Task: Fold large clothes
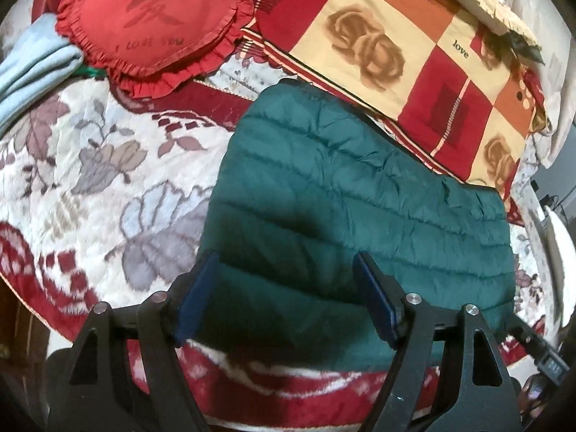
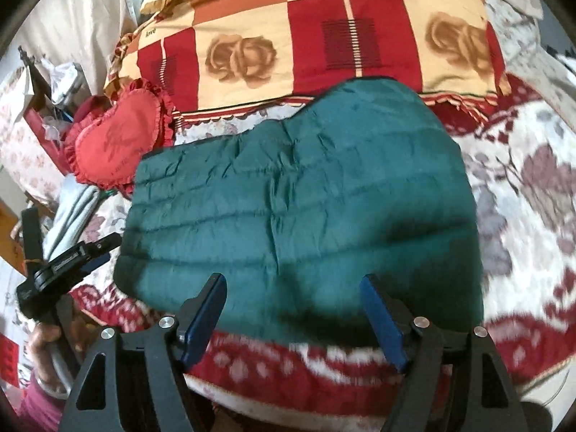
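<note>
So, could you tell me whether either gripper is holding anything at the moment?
Nothing is held: left gripper and right gripper are both open above the green jacket.

There was one green jacket (image 2: 298, 212) on the bed; behind it lay one heart cushion (image 2: 118, 147) and one checked quilt (image 2: 309, 32).

A bed covered by a white quilt (image 1: 90, 180) with grey leaves and dark red borders fills both views. On it, at frame centre, lies 1 green quilted jacket (image 1: 342, 216), spread flat. Above it rests 1 checked pillow (image 1: 378, 46) printed with roses. At upper left sit 1 red heart cushion (image 1: 151, 25) and pale blue folded cloth (image 1: 32, 72) beside it.
</note>
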Tool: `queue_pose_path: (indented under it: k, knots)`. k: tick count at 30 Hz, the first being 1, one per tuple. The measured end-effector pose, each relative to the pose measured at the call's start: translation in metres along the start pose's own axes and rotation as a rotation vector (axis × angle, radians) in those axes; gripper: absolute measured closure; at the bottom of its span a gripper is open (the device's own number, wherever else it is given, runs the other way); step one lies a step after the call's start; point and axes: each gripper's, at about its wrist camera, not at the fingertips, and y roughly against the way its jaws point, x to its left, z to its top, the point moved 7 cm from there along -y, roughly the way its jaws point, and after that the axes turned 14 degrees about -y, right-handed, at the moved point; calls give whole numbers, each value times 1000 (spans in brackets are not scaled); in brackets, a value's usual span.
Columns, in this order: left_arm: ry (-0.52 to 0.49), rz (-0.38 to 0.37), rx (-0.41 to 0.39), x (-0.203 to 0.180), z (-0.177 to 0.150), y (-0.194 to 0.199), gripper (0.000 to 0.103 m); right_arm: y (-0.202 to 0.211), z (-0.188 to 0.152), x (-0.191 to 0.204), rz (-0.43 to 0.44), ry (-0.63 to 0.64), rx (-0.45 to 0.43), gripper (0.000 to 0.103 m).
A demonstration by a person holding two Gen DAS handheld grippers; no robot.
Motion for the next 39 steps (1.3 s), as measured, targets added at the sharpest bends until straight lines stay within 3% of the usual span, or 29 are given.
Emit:
queue_pose_path:
  k: [8,16,24,39]
  knots:
    - [-73,93,-32,-15,-3,4,26,-9,5,27,-65,80,-74,29]
    - [-115,123,-72,-39,-14,18,26,1,-7,50,-101,145,-150,29]
    - [-187,138,-129,-66,-24,34,26,13,-16,51,-76,107,-163,29]
    - [-222,163,-170,-75,-37,50,26,21,-35,63,-118,147,-208,29]
